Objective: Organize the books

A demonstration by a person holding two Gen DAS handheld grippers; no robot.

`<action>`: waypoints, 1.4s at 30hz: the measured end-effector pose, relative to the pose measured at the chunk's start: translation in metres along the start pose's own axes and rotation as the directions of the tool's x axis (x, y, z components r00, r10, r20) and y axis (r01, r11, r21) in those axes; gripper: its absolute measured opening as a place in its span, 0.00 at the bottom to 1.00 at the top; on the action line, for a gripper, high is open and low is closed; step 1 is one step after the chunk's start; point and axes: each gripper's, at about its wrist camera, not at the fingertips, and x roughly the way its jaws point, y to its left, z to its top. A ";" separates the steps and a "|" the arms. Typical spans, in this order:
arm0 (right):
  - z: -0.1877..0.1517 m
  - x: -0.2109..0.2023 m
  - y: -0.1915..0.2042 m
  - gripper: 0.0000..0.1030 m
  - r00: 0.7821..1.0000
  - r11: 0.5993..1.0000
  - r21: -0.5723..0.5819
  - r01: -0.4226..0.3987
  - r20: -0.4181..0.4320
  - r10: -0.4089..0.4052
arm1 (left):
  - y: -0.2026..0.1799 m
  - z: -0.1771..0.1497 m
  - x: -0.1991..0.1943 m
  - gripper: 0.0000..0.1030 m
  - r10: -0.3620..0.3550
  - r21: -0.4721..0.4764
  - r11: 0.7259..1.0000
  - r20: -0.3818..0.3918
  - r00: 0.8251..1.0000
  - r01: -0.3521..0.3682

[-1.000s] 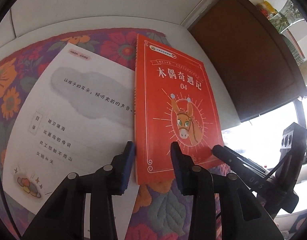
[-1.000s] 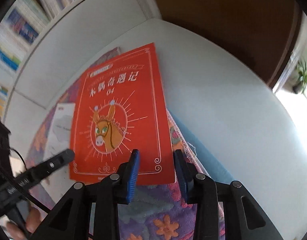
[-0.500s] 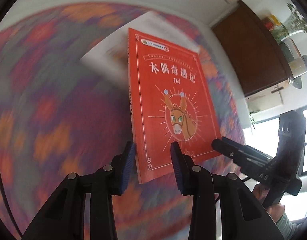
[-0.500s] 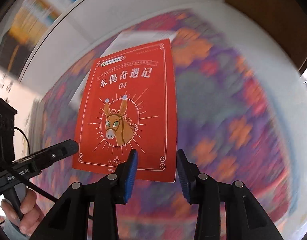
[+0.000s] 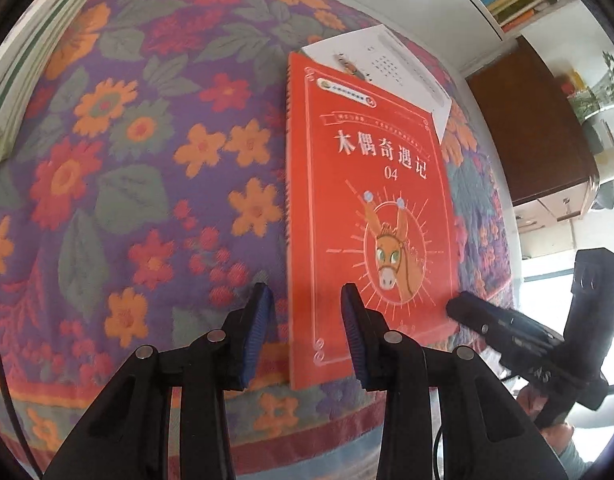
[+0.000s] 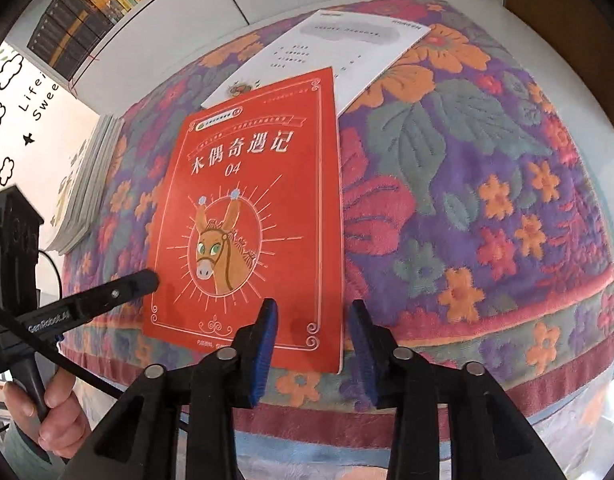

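A red book (image 5: 367,208) with a donkey on its cover lies on a flowered cloth (image 5: 139,184), overlapping a white booklet (image 5: 391,64). My left gripper (image 5: 307,328) straddles the book's near left corner with the jaws apart. My right gripper (image 6: 311,338) straddles the near right corner of the red book (image 6: 251,220), jaws apart. The white booklet (image 6: 327,52) lies behind it. Each gripper shows in the other's view, the right gripper (image 5: 467,310) and the left gripper (image 6: 143,280) at the book's near edge.
A stack of books (image 6: 87,184) lies at the cloth's left side, also in the left wrist view (image 5: 23,64). Shelves of books (image 6: 91,4) stand behind. A brown cabinet (image 5: 535,128) stands to the right.
The red book has moved with both grippers from the far right of the table toward the near middle of the cloth and now partly covers the white booklet. Motion blur has gone.
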 end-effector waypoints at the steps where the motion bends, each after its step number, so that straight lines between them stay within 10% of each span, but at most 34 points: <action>1: -0.001 0.004 0.001 0.34 1.000 1.000 0.007 -0.008 -0.003 0.008 | -0.008 0.002 0.005 0.32 0.011 0.016 1.000 0.004 1.000 -0.011; 5: -0.004 0.006 -0.001 0.35 0.999 0.998 0.041 -0.051 -0.006 0.051 | -0.017 0.002 0.006 0.32 0.033 0.032 0.999 0.013 0.999 -0.034; 9: -0.004 0.006 -0.007 0.35 0.998 0.996 0.059 -0.065 -0.011 0.065 | -0.004 0.003 -0.013 0.32 -0.130 -0.058 0.989 0.037 0.991 0.132; 14: -0.005 0.006 -0.013 0.36 0.995 0.992 0.079 -0.099 -0.018 0.101 | 0.016 0.009 -0.030 0.32 -0.443 -0.172 0.874 0.107 0.890 0.455; 19: -0.004 0.006 -0.015 0.37 0.993 0.990 0.082 -0.112 -0.024 0.115 | 0.003 0.009 0.009 0.31 -0.321 -0.150 0.936 0.001 0.947 0.318; 25: -0.002 0.009 -0.013 0.38 0.992 0.989 0.083 -0.123 -0.031 0.126 | -0.022 0.014 0.029 0.15 -0.268 -0.114 0.958 -0.017 0.963 0.265; 31: 0.010 -0.006 -0.032 0.40 0.969 0.962 0.130 -0.239 -0.039 0.245 | -0.020 0.027 0.015 0.10 -0.480 -0.200 0.858 0.014 0.877 0.473; 33: 0.013 -0.016 -0.044 0.57 0.959 0.947 0.159 -0.279 0.006 0.282 | -0.017 0.033 0.014 0.10 -0.534 -0.238 0.817 0.030 0.845 0.525; 36: 0.015 -0.013 -0.063 0.62 0.920 0.889 0.246 -0.388 0.048 0.388 | -0.011 0.038 0.021 0.10 -0.596 -0.308 0.754 0.048 0.801 0.580; 42: 0.009 0.029 -0.092 0.62 0.768 0.634 0.480 -0.606 0.148 0.623 | -0.006 0.034 0.033 0.10 -0.645 -0.392 0.689 0.053 0.762 0.610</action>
